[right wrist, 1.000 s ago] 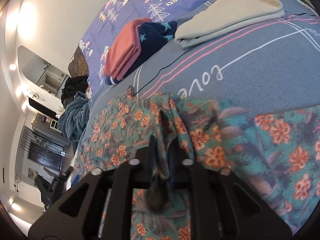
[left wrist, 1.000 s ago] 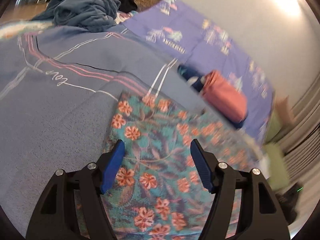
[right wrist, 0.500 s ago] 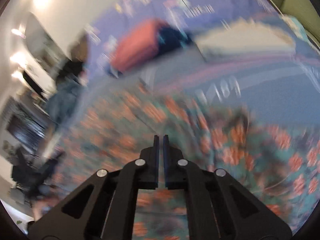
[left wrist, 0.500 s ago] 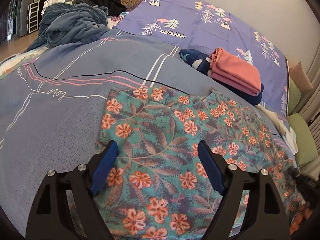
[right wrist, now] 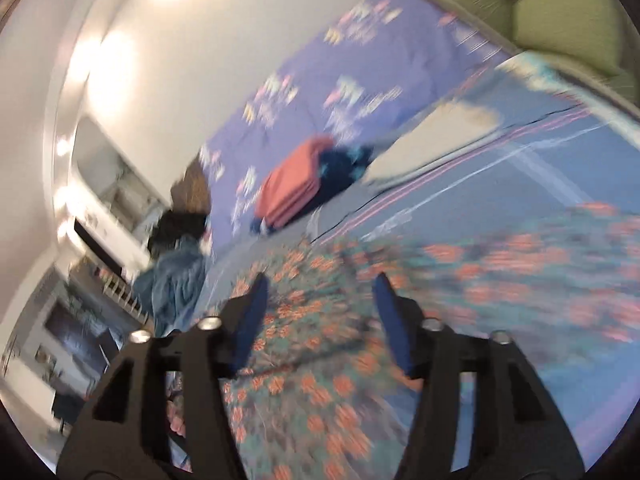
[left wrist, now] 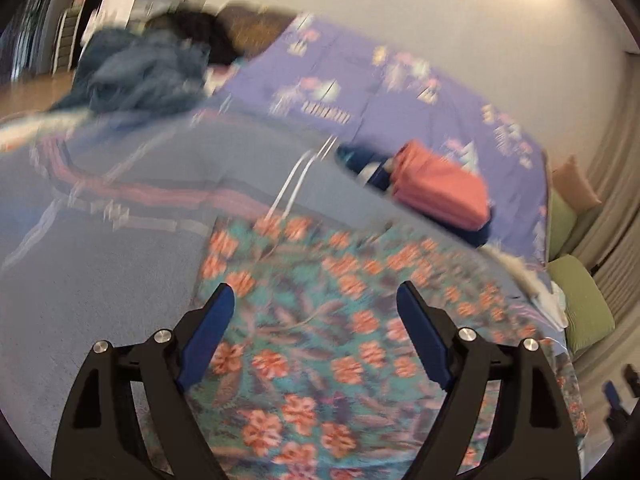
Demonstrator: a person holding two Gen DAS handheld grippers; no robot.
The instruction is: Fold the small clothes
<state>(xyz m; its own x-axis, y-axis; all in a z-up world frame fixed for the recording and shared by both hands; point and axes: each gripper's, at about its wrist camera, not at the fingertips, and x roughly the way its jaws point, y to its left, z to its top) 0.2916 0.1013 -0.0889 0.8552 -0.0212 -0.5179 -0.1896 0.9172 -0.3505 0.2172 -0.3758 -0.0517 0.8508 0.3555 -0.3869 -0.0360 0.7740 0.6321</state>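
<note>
A floral garment (left wrist: 340,344) lies spread flat on a blue-grey bedspread (left wrist: 120,264), seen through motion blur. The left gripper (left wrist: 316,308) hangs over it with its jaws wide apart, holding nothing. The right gripper (right wrist: 320,292) is likewise spread and empty above the same cloth. Beyond, a folded pink garment (left wrist: 440,184) rests on a navy one (left wrist: 360,160), beside a folded cream piece (right wrist: 436,140).
</note>
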